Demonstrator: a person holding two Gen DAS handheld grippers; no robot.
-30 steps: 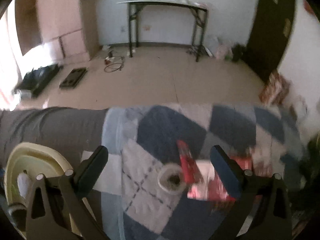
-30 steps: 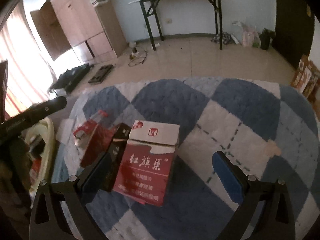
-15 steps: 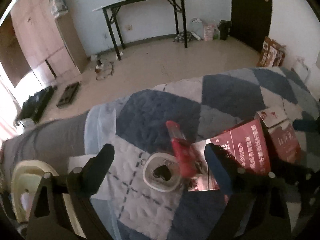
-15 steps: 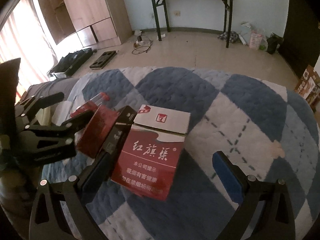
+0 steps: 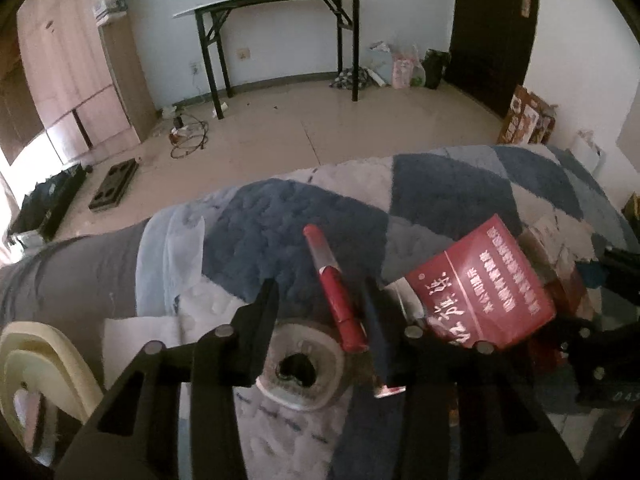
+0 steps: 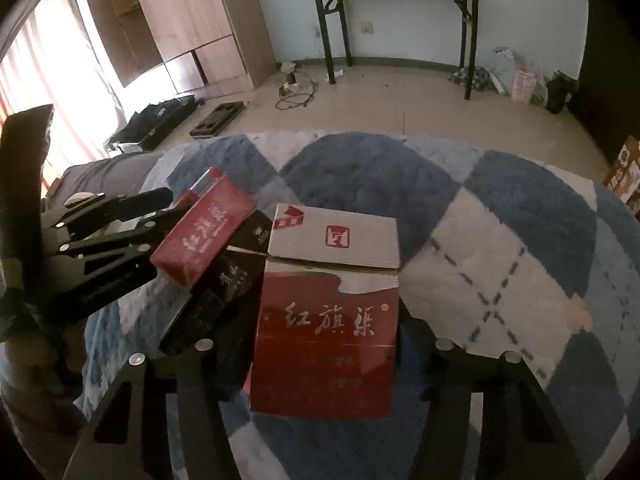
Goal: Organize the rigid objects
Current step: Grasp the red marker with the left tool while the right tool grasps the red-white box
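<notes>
Blue-and-white checked quilting (image 6: 500, 240) fills the lower half of both views, with a black folding table (image 5: 280, 0) against the pale wall at the top and a wooden cabinet (image 6: 180, 20) in the upper left. We hold the left gripper (image 5: 320, 312) low in its frame with the fingers spread wide; between them lies a round white tape roll (image 5: 300, 364), and a red marker pen (image 5: 336, 288) angles up toward the frame centre, just beside the right finger. To the right of that finger sits a red carton (image 5: 480, 284) printed with Chinese characters. In the right wrist view the same red carton (image 6: 204, 232) rests tilted across a black box (image 6: 224, 284) at centre left, with the left gripper (image 6: 120, 220) just beside it. Our right gripper (image 6: 324, 344), at the bottom of its frame, stands released, its fingers either side of a larger red-and-grey box (image 6: 332, 312); whether they touch it we cannot tell.
</notes>
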